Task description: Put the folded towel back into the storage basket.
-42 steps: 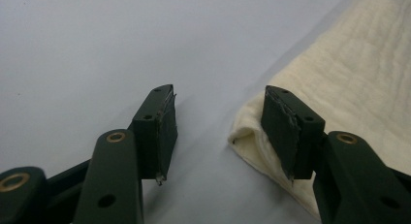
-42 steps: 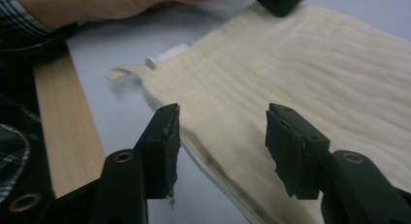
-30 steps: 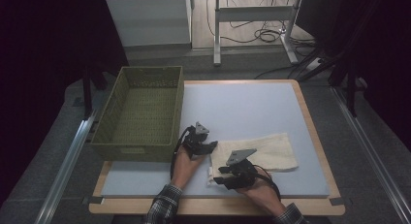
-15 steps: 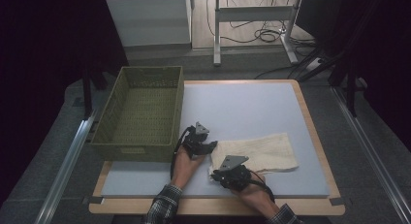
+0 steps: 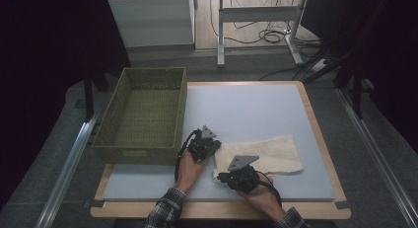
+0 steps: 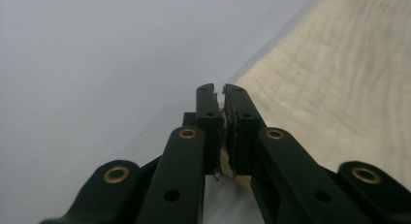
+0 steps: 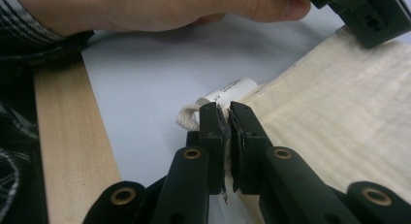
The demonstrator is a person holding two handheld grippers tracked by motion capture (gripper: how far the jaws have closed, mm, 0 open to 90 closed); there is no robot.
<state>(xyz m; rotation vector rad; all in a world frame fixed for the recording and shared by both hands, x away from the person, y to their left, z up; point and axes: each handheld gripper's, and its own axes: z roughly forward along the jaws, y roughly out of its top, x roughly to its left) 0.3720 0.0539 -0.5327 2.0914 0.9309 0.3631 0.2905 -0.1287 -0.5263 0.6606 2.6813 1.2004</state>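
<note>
A cream towel (image 5: 261, 154) is laid flat on the grey mat (image 5: 246, 109) near the table's front edge, right of centre. Its left edge is pinched at two corners: the far one by the left gripper (image 6: 223, 100), the near one, beside a white label (image 7: 231, 89), by the right gripper (image 7: 228, 116). Both sets of jaws have just been closing and are clamped on cloth. The green woven basket (image 5: 109, 134) at the table's left edge appears to be empty.

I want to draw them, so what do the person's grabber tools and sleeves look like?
Both the left gripper and the right gripper are black with two straight jaws, brass-coloured rivets, a grey three-cornered plate on top and a black trailing cable. The sleeves are dark plaid.
</note>
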